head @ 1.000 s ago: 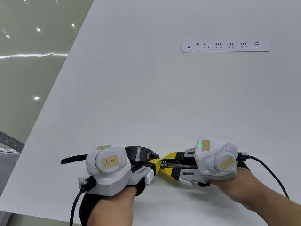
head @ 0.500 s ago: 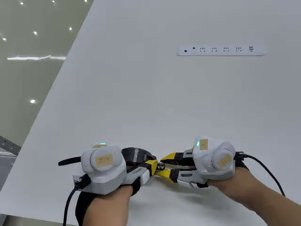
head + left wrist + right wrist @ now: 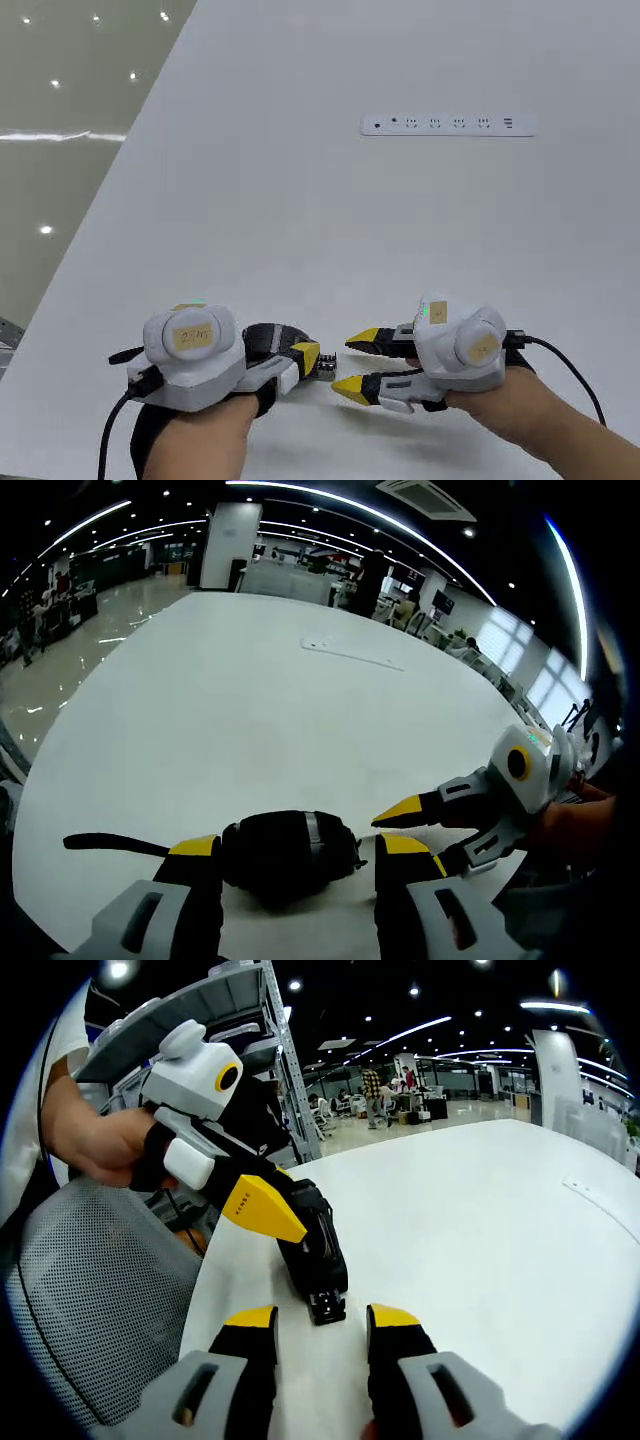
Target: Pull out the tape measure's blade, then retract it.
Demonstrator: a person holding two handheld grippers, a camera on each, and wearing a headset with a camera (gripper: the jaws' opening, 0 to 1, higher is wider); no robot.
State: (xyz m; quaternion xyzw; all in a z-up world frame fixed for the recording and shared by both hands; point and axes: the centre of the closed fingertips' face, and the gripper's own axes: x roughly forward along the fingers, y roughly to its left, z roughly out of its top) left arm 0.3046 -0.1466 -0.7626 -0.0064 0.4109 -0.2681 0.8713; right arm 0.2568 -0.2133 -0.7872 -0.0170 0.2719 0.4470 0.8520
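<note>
At the far left a thin black strap (image 3: pixel 110 842) trails limply from the case over the smooth, matt white tabletop (image 3: pixel 330 220); next comes the left tool (image 3: pixel 300 845), its yellow-tipped black jaws pressed in on either side of the black, round-bodied, rubbery-looking tape measure (image 3: pixel 262 342), pinching it across its width while it rests on the tabletop near the front edge; the case's mouth faces rightward, and the small metal blade hook (image 3: pixel 328 1308) sits at that mouth with no length of blade showing outside the case; just beyond it, near but not touching, the right tool (image 3: pixel 357 363) stands with its jaws spread and holding nothing, the gap between the yellow tips lined up on the hook, as the right gripper view shows; so the blade's long axis would run left to right between the two tools, and the right one is plainly the nearer to the hook, which looks thin, hard and slippery, calling for a square pinch on its flat; well apart, far back and to the right, a long white plastic power strip (image 3: pixel 448 124) lies flat across the tabletop.
</note>
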